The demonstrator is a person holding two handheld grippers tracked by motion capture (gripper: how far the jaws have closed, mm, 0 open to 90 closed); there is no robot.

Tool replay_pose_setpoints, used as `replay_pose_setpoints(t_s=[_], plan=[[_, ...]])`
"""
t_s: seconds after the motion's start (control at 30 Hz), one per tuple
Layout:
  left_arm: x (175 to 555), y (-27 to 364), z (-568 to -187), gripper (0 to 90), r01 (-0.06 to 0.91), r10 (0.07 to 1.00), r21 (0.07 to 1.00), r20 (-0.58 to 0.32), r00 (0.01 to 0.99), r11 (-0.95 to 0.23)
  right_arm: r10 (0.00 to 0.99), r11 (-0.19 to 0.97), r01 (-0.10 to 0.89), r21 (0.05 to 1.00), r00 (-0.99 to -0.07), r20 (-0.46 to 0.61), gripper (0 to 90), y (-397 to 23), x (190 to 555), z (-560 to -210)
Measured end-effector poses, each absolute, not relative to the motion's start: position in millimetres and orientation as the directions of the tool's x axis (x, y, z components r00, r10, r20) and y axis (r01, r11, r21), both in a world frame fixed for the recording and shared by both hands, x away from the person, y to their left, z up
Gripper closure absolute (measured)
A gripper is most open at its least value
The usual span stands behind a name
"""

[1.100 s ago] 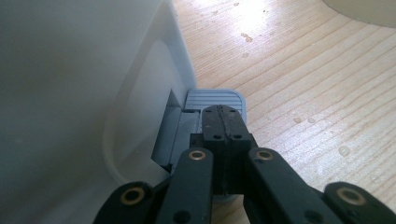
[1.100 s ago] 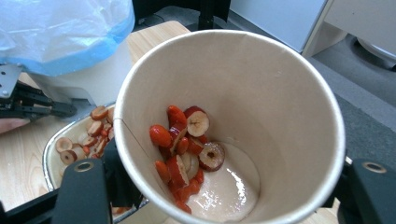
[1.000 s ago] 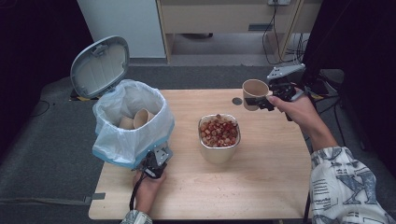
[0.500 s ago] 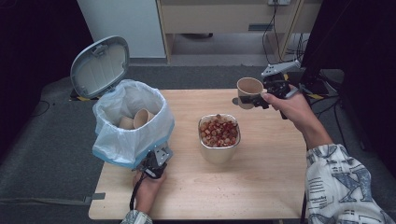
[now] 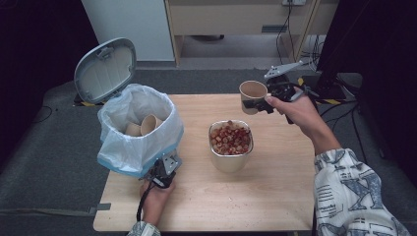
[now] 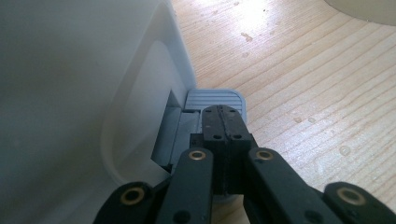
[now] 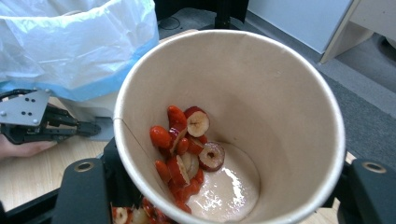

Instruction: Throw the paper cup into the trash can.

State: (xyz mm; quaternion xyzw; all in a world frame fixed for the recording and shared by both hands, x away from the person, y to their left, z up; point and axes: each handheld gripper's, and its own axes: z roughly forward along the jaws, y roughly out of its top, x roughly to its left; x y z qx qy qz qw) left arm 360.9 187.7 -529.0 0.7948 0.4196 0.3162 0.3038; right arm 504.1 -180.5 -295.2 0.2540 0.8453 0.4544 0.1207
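Paper cup (image 7: 229,126) of sliced red fruit: clamped in right claw (image 5: 256,102), tilted for emptying. Left claw (image 6: 223,122) together, pressing bin pedal (image 6: 217,99), lid up.

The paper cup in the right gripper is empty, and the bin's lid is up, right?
Not quite. The paper cup held by the right gripper isn't empty: the right gripper view shows red fruit slices at its bottom. The bin's lid is up, as the high view shows.
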Motion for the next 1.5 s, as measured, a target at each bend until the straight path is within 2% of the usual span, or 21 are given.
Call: replay_pose_setpoints(t_s=[1.07,1.5], plan=[[361,187,-529,89.3,0.473,0.857,0.746,0.253,0.45,-0.469,0.474,0.458,0.297,0.838,-0.879,0.053,31.3,-115,500,-273],[361,188,-529,89.3,0.473,0.856,0.746,0.253,0.451,-0.47,0.444,0.45,0.292,0.844,-0.893,0.072,31.3,-100,500,-270]])
